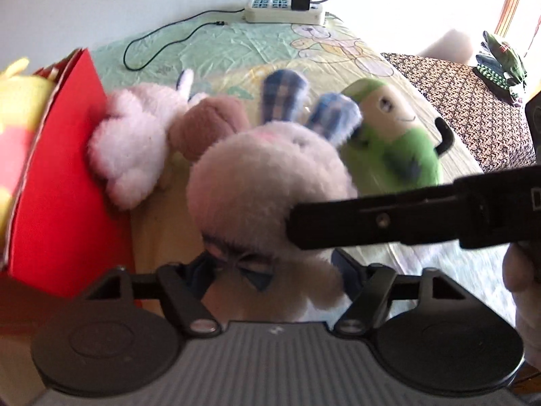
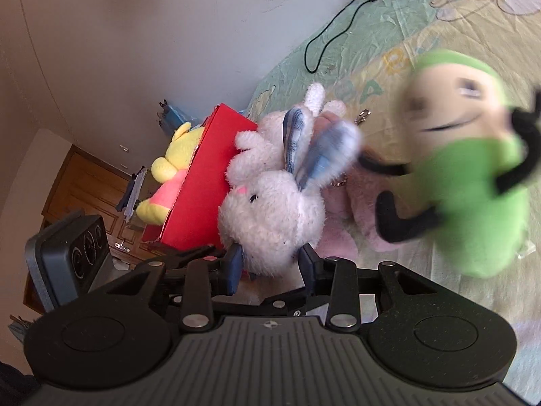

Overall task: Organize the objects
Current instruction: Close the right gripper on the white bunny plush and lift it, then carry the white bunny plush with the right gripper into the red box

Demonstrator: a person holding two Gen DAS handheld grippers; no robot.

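Note:
A white plush rabbit [image 1: 263,176] with blue plaid ears and a blue bow is clamped in both grippers. My left gripper [image 1: 274,274] is shut on its neck by the bow. My right gripper [image 2: 270,260] is shut on its body [image 2: 274,209]; its finger [image 1: 389,220] crosses the left wrist view. A green plush doll [image 1: 395,135] lies on the bed to the right, blurred in the right wrist view [image 2: 473,176]. A pink-white plush [image 1: 135,142] leans against a red box [image 1: 64,186]. A yellow plush [image 2: 169,172] sits inside the box.
The bed has a green-yellow cartoon sheet [image 1: 257,47]. A white power strip [image 1: 284,12] with a black charger and a cable [image 1: 159,40] lies at the far edge by the wall. A patterned cover [image 1: 473,101] with folded clothes [image 1: 500,64] is at the right.

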